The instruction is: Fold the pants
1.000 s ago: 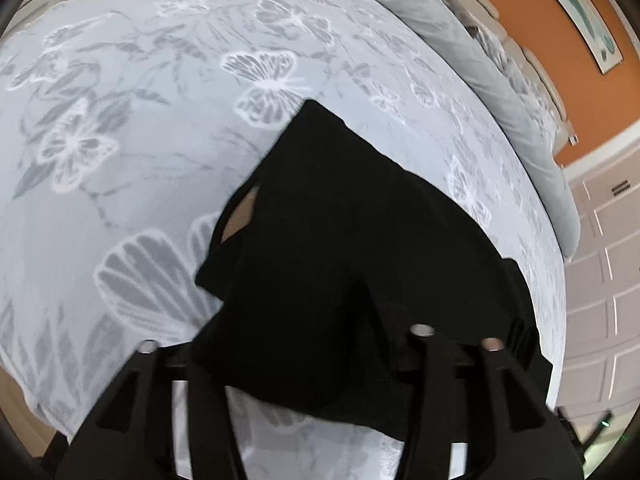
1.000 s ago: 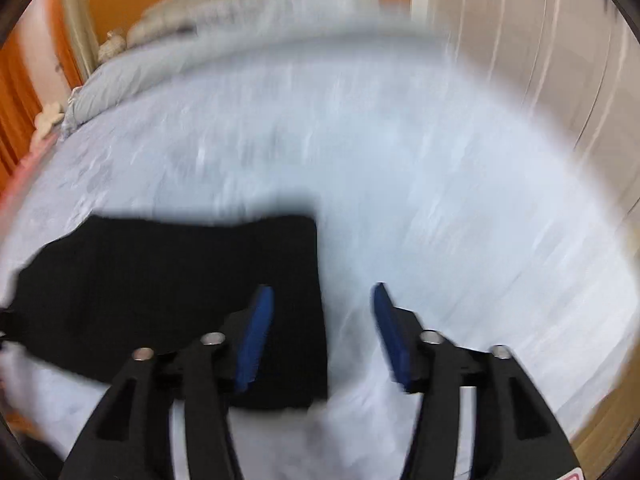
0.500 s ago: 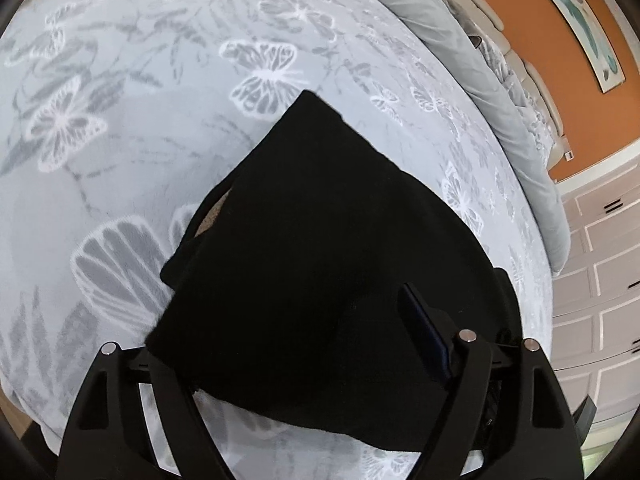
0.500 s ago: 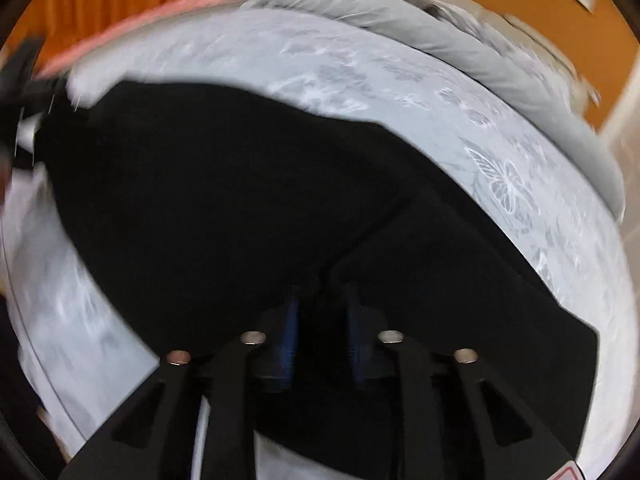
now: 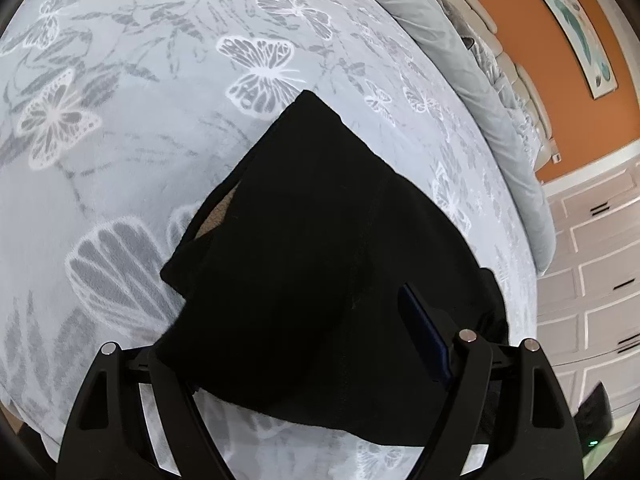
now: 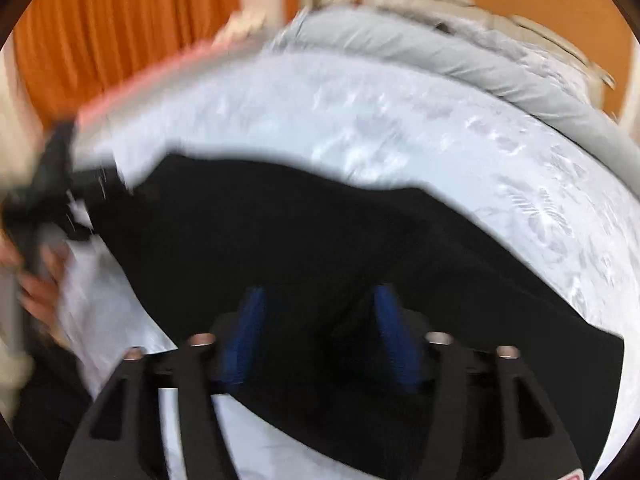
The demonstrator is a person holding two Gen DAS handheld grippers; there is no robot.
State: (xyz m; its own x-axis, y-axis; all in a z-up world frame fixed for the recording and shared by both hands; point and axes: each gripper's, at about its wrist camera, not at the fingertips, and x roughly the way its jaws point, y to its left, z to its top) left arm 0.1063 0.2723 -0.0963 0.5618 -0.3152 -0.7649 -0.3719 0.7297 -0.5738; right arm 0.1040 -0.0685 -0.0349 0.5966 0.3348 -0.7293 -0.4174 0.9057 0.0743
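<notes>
A: Left wrist view: where do things stand?
B: The black pants (image 5: 320,264) lie on the butterfly bedspread (image 5: 120,128), folded over already; the left claw (image 5: 280,344) gapes wide above them, gripping nothing

A: And the right wrist view?
B: Blurry. The right claw (image 6: 316,332) has just sprung apart, cloth under it but unpinched. I'd judge another fold remains

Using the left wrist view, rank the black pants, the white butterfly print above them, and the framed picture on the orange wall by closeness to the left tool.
1. Black pants: directly under the left tool, on the bedspread.
2. White butterfly print: just beyond the pants' far corner.
3. Framed picture: upper right, on the orange wall past the bed.
</notes>
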